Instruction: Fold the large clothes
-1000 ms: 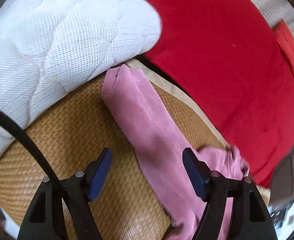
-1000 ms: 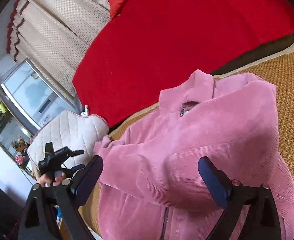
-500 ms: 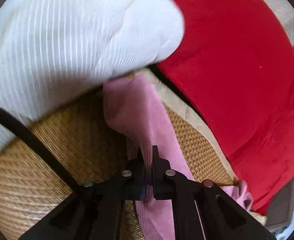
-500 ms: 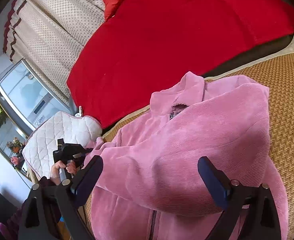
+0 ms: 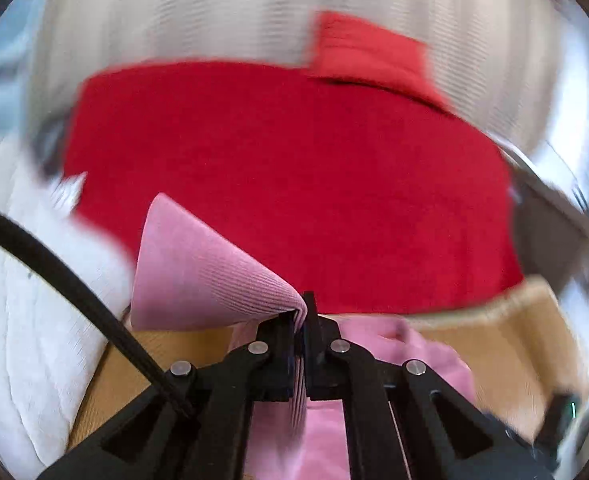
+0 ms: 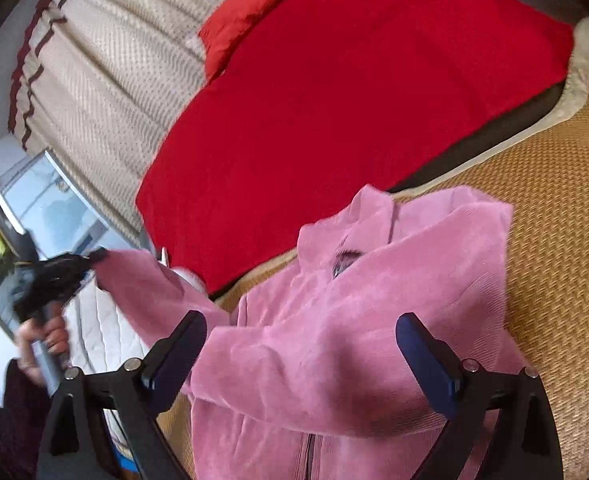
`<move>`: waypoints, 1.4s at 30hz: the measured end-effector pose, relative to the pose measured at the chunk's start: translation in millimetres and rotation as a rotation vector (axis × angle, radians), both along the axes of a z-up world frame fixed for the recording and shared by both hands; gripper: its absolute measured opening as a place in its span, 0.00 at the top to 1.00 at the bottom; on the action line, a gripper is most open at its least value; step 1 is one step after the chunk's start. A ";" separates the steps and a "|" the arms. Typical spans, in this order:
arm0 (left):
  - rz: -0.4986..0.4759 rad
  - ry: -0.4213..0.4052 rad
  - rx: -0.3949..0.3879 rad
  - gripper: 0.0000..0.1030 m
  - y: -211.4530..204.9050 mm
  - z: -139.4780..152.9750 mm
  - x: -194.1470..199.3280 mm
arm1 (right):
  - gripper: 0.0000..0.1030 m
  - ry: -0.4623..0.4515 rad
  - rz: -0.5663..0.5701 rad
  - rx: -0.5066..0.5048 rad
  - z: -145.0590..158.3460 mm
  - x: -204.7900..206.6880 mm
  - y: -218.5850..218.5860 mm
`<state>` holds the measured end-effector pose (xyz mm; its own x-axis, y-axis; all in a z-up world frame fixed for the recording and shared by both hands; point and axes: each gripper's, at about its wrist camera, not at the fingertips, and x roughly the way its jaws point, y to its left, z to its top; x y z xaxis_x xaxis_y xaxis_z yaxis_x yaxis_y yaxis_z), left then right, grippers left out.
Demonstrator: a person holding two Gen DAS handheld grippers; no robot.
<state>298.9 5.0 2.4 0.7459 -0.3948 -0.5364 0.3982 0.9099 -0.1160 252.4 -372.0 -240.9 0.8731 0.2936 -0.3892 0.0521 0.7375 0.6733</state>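
Pink corduroy jacket lies front-up on woven mat, just beside red blanket. Left gripper is clamped on sleeve, lifted clear of the mat. Right gripper hangs over the jacket, jaws apart, empty. Advice: lay sleeve flat across jacket chest, unpinch once settled.

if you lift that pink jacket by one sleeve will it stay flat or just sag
Probably sag: the sleeve pinched in the left gripper already bends and fans out limply. The jacket lies in soft rumples on the woven mat, so it likely drapes. Its ribbed cloth looks thick, perhaps fairly heavy.
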 end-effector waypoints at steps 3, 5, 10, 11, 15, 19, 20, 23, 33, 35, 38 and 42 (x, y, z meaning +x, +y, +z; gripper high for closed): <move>-0.179 -0.020 0.128 0.97 -74.6 -3.7 -42.7 | 0.06 -0.010 -0.056 0.033 2.3 -5.0 -16.9; -0.319 0.009 0.221 0.84 -114.5 -20.4 -69.1 | 0.06 -0.014 -0.103 0.077 2.7 -9.9 -35.2; -0.448 -0.064 0.277 0.43 -134.9 -46.1 -108.8 | 0.06 -0.012 -0.228 0.188 -1.1 -24.0 -80.1; -0.437 -0.053 0.259 0.43 -128.8 -49.8 -106.6 | 0.06 -0.011 -0.246 0.214 -3.1 -26.4 -88.3; -0.226 0.072 0.197 0.37 -93.0 -83.9 -64.6 | 0.06 -0.010 -0.274 0.274 -7.4 -29.5 -101.5; -0.046 0.159 0.194 0.37 -56.8 -130.7 -33.0 | 0.07 0.005 -0.223 0.246 -7.8 -20.5 -90.9; -0.012 0.177 0.207 0.37 -52.4 -144.8 -27.6 | 0.10 0.006 -0.191 0.214 -5.6 -16.2 -83.2; 0.072 0.230 0.214 0.37 -38.8 -178.5 -21.0 | 0.18 0.030 -0.092 0.107 -1.9 0.7 -52.9; 0.130 0.395 0.162 0.33 -3.1 -231.4 -11.0 | 0.24 0.333 0.025 -0.064 -52.2 49.1 -1.4; 0.144 0.332 0.105 0.33 3.2 -218.3 -14.5 | 0.24 0.288 0.024 -0.095 -42.9 43.4 2.0; 0.159 0.263 0.065 0.33 3.5 -205.0 -15.9 | 0.24 0.194 0.004 -0.080 -29.4 34.8 -3.3; 0.184 0.203 0.086 0.33 -10.1 -204.6 -0.5 | 0.24 0.112 -0.026 -0.131 -14.3 35.8 -1.5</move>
<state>298.5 -5.1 -202.2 0.6747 -0.2096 -0.7077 0.2025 0.9746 -0.0956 288.2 -373.5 -255.2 0.8287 0.2122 -0.5180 0.1413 0.8161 0.5604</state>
